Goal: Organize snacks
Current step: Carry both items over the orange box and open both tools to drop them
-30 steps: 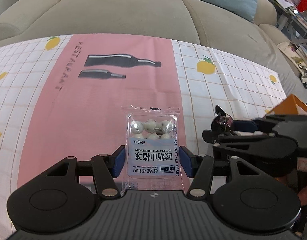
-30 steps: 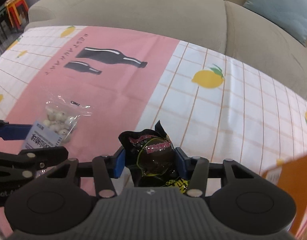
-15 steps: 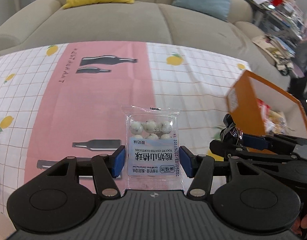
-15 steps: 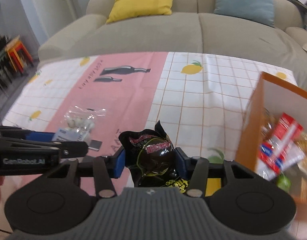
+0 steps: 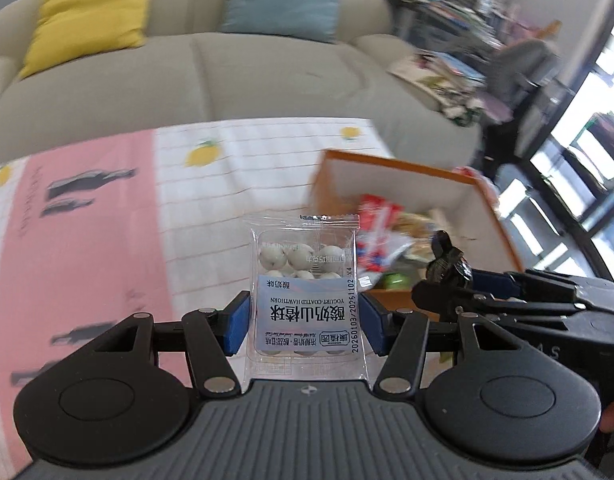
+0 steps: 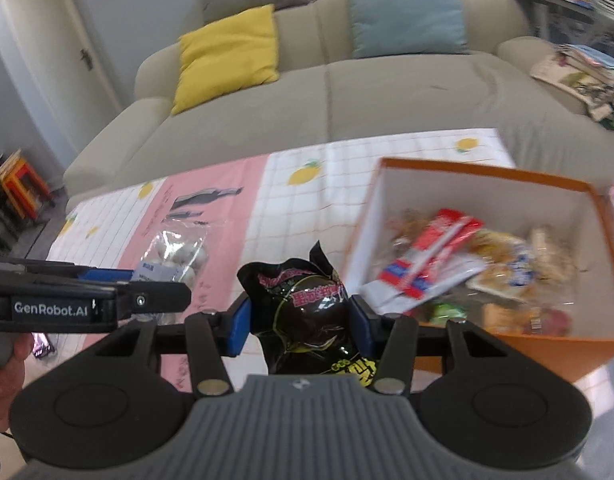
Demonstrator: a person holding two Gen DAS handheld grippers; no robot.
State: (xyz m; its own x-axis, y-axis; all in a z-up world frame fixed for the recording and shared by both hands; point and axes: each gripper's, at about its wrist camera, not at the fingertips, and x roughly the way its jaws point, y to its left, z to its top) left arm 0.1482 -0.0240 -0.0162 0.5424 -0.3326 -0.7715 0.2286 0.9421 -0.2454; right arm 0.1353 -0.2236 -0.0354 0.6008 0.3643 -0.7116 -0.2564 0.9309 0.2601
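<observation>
My left gripper (image 5: 305, 326) is shut on a clear packet of white yogurt-coated hawthorn balls (image 5: 305, 280), held up above the tablecloth. My right gripper (image 6: 299, 326) is shut on a black shiny snack packet (image 6: 303, 308). An orange box (image 6: 603, 236) with a white inside stands at the right of the table and holds several snack packets (image 6: 439, 248). In the left wrist view the box (image 5: 399, 164) lies just beyond and right of the held packet, and the right gripper (image 5: 451, 268) with its black packet sits low at the right. The left gripper (image 6: 155, 280) shows at the left of the right wrist view.
The table carries a pink and white checked cloth (image 5: 87, 240) with lemon and bottle prints. A beige sofa (image 6: 347, 92) with a yellow cushion (image 6: 227, 56) and a blue cushion (image 6: 403, 12) stands behind it. Cluttered shelves (image 5: 459, 0) fill the far right. A hand (image 6: 7, 364) holds the left gripper.
Both grippers have risen and swung to the right with their packets. The orange box, first only a corner at the edge, now fills the right side of both views.
</observation>
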